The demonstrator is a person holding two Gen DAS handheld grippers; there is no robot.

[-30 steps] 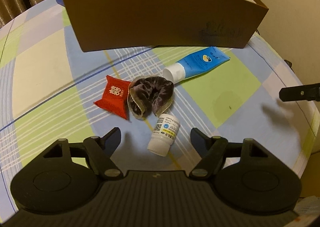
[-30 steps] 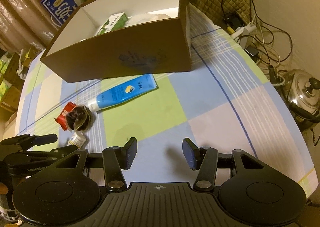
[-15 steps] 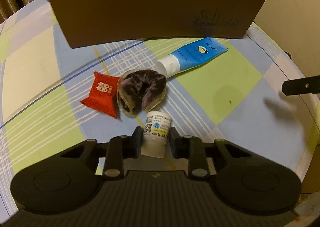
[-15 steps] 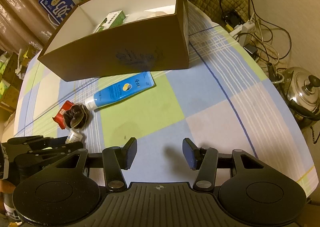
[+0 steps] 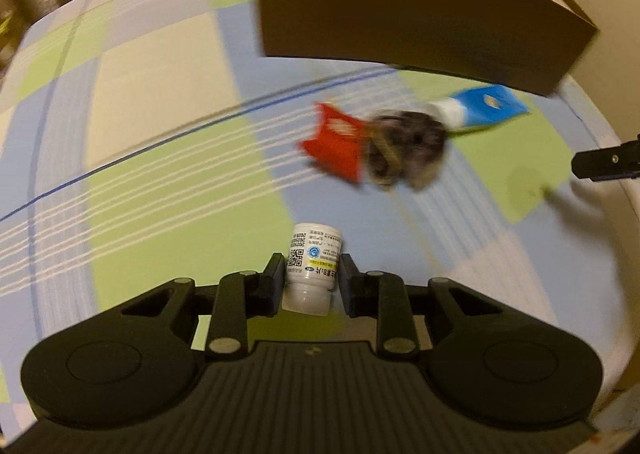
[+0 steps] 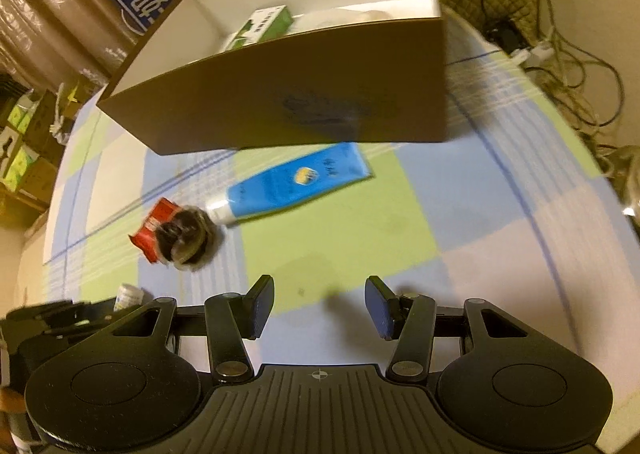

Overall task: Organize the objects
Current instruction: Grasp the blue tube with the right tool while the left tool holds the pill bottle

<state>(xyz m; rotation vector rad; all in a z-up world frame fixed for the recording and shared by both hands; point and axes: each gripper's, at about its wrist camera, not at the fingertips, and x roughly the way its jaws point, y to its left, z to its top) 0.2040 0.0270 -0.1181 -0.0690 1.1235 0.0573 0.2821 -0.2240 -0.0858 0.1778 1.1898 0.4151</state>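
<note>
Left tongs (image 5: 311,274): we grip the white pill bottle (image 5: 313,262).
Right tongs (image 6: 319,306): released, empty.
Next: we likely carry it into the cardboard box (image 6: 304,101).

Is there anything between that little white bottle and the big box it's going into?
Partly. The bottle is clamped in the left hand-held gripper. Between it and the box lie a red packet, a dark scrunchie and a blue tube. The box's tall front wall also faces it.

The left wrist view looks low and near over the checked tablecloth (image 5: 168,181); the right wrist view looks from higher. Both share the brown cardboard box (image 5: 400,13) and the blue squeeze tube (image 6: 296,181).
</note>
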